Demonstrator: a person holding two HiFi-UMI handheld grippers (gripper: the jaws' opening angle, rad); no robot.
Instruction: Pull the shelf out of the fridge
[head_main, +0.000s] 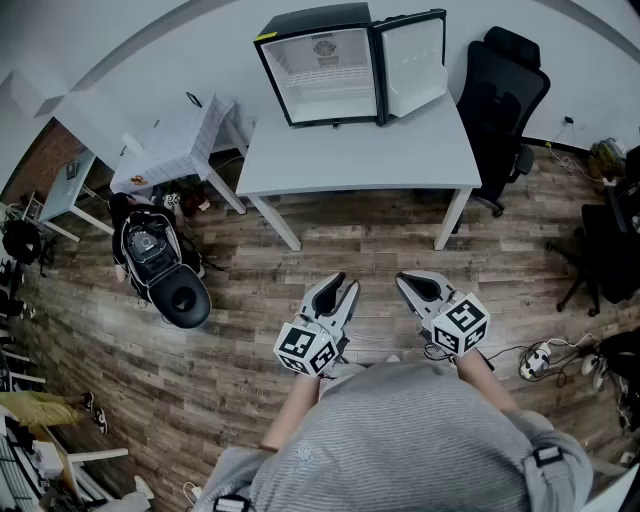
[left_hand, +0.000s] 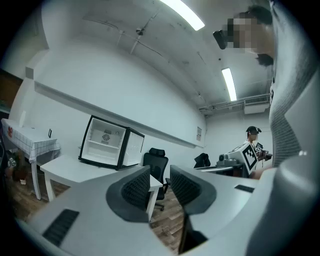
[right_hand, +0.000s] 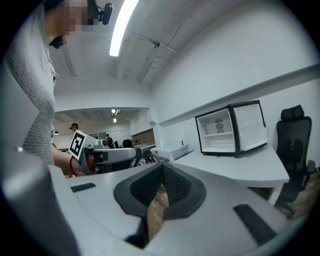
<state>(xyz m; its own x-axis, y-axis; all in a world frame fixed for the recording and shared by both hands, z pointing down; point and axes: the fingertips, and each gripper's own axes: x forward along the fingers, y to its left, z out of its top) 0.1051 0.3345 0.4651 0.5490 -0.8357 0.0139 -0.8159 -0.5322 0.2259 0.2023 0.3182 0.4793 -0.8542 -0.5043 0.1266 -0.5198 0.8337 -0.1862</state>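
Head view: one fridge stands door-open on the white table, one shelf inside — left gripper jaws apart, empty; right gripper jaws together, holding nothing.

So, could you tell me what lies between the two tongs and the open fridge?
Only wood floor, then the white table with its bare top, where the fridge stands; the head view shows this.
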